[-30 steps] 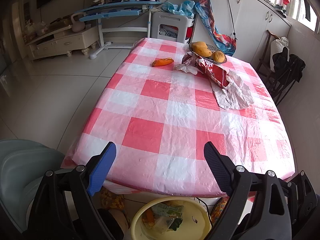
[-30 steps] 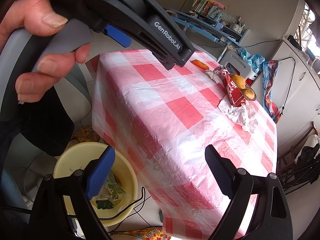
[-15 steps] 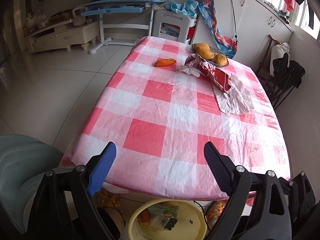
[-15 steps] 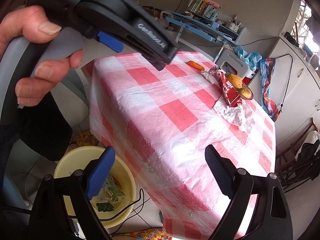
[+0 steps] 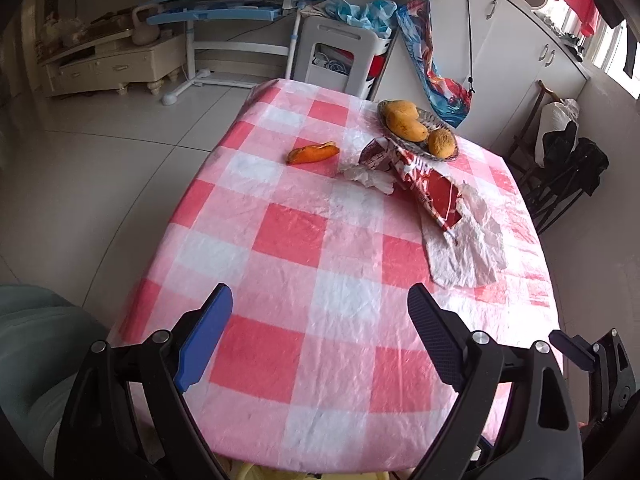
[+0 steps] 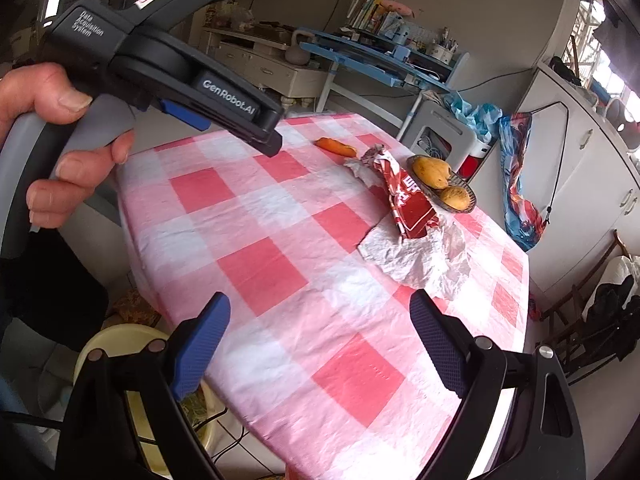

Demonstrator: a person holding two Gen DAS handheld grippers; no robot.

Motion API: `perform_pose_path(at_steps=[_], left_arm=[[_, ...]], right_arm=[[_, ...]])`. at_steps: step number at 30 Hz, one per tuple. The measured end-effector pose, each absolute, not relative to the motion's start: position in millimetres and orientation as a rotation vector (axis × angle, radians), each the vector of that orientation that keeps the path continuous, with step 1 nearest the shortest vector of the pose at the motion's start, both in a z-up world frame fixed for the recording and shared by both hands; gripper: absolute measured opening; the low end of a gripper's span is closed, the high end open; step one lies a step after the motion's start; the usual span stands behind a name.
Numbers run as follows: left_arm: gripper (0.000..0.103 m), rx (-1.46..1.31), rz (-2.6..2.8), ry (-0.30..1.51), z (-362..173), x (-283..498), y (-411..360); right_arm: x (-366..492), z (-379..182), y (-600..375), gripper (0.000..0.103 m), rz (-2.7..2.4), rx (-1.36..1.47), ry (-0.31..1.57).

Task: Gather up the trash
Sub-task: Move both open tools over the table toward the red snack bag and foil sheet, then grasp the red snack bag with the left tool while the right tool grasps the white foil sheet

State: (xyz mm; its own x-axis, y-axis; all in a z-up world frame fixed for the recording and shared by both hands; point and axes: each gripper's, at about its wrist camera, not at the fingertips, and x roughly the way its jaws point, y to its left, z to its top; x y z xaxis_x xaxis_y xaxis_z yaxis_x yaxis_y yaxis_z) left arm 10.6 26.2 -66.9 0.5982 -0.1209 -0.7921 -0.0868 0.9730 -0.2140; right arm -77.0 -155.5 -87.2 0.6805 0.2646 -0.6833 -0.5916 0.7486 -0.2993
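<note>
Both grippers hover over the near end of the worktop (image 5: 280, 240), jaws spread and empty. The left gripper (image 5: 320, 336) faces the orange scrap (image 5: 313, 153). The right gripper (image 6: 320, 340) is nearer the red wrapper (image 6: 408, 200), long axis running away, and crumpled white paper (image 6: 420, 260). Since a second ago both have advanced; the yellow bin (image 6: 108, 344) has nearly left the left view.

Pink-and-white checked tablecloth (image 5: 280, 240), red wrapper (image 5: 432, 192)

Glossy plastic tablecloth (image 5: 288, 240) (wrinkled); crumpled paper wrapper (image 5: 464, 252).
</note>
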Motion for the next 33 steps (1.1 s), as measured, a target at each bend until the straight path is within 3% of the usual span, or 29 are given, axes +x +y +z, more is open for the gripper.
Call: perform_pose_path(at_steps=[18,20,21,23,24,25,28,33], left_arm=[[0.085,-0.072,-0.034,0.935,-93,188,-29],[0.065,-0.056,-0.090,0.959,-100,198,-37],[0.045,-0.054,-0.123,0.977,-103,199,-40],[0.032,-0.062,-0.169,0.977,-103,201,-46],[0.026,-0.059,-0.189,0.962,-100,200,-49],[0.023,-0.058,-0.201,0.950,-97,198,-51],[0.019,-0.077,-0.245,0.905,-81,187,-52],[0.018,-0.232,-0.301,0.829,-45,155,-22]], right_arm=[[67,-112,-193,0.086,0.396,-0.282,0.778],[76,-119,-194,0.074,0.392,-0.269,0.815],[79,-123,-195,0.070,0.395,-0.262,0.844],[83,-124,-196,0.037,0.409,-0.248,0.871],[84,-125,-197,0.029,0.411,-0.245,0.878],[84,-125,-197,0.017,0.415,-0.241,0.887],[77,-121,-198,0.005,0.425,-0.235,0.884],[58,-98,-207,0.003,0.424,-0.189,0.823]])
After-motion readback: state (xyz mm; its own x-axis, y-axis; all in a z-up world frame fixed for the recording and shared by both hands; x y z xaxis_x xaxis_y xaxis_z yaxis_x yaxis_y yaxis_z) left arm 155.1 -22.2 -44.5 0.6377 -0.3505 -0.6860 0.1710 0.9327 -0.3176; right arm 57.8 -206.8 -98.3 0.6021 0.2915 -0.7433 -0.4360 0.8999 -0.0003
